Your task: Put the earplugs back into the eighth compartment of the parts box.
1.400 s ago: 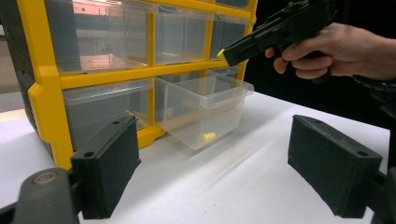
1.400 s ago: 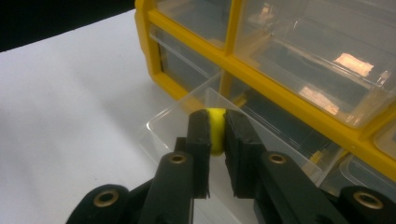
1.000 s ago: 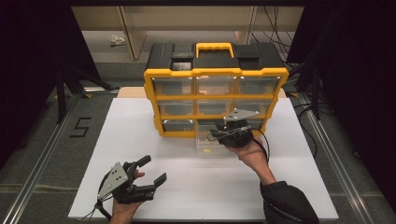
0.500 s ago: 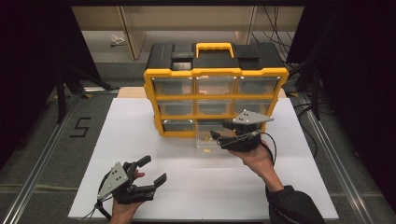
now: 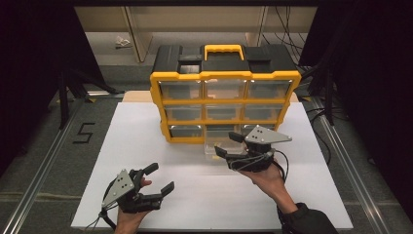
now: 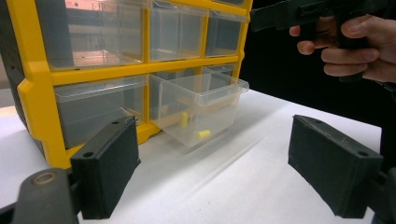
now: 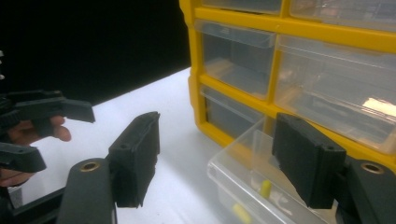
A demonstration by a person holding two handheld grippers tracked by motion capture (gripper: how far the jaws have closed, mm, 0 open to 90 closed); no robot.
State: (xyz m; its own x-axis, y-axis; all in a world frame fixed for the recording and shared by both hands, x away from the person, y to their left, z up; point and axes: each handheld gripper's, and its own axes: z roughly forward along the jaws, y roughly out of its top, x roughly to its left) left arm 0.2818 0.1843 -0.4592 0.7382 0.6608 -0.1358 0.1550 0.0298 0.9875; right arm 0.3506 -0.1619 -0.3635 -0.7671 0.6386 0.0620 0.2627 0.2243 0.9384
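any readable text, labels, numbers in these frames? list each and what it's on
"5": dark numeral marked on the grey floor left of the white table, seen in the high view.
Yellow-and-black drawer organizer: no brand or label legible in the pictures.
Clear pulled-out drawer and the small yellow pieces in it: no markings visible.
Left gripper and right gripper: no readable print.
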